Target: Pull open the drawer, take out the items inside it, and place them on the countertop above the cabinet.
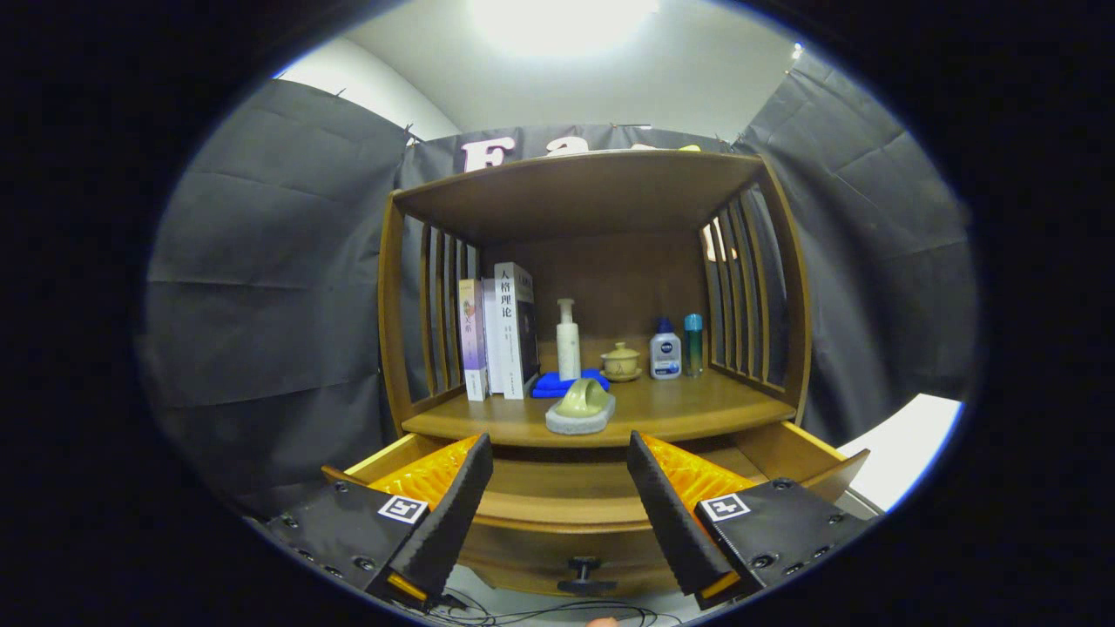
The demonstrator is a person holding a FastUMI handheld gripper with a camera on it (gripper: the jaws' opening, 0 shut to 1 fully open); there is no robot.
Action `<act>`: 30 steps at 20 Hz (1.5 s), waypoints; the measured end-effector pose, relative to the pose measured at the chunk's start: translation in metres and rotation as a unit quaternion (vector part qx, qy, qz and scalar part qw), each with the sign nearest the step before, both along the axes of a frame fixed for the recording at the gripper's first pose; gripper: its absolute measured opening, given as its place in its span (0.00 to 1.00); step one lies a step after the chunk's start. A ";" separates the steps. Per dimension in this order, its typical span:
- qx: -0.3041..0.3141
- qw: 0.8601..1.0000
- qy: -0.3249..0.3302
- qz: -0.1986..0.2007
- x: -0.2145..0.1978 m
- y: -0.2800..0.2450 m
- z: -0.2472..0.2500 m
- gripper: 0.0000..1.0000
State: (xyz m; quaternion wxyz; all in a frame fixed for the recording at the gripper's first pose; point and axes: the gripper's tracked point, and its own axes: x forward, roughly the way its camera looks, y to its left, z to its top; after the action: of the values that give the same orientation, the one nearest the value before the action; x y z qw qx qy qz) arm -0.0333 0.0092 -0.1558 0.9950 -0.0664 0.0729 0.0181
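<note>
Gripper (557, 488) fingers are hanging wide apart, holding nothing, over the open drawer (557, 501), probably needing to dip in next.

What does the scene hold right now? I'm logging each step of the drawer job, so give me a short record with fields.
drawer: pulled open, below the countertop; what is inside cannot be seen
drawer knob: dark, on the drawer front, low between the jaws
gripper: jaws wide apart, holding nothing, above the open drawer
slipper: green, on a grey pad, at the countertop's front edge, just beyond the jaws
countertop: also holds books, blue cloth, pump bottle, lidded cup, two small bottles
</note>
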 end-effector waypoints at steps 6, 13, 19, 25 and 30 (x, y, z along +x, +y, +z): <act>-0.024 0.999 0.018 0.016 -0.023 0.005 -0.031 0.98; -0.007 0.998 0.061 0.014 -0.038 0.012 -0.076 0.98; -0.015 0.995 0.098 -0.008 -0.025 0.004 -0.108 0.98; -0.033 0.993 0.106 -0.033 -0.010 -0.016 -0.117 0.98; -0.044 0.994 0.096 -0.035 -0.009 -0.016 -0.115 0.97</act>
State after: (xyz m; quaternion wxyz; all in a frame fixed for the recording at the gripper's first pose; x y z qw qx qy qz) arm -0.0420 -0.0073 -0.2712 0.9795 -0.1056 0.1712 -0.0139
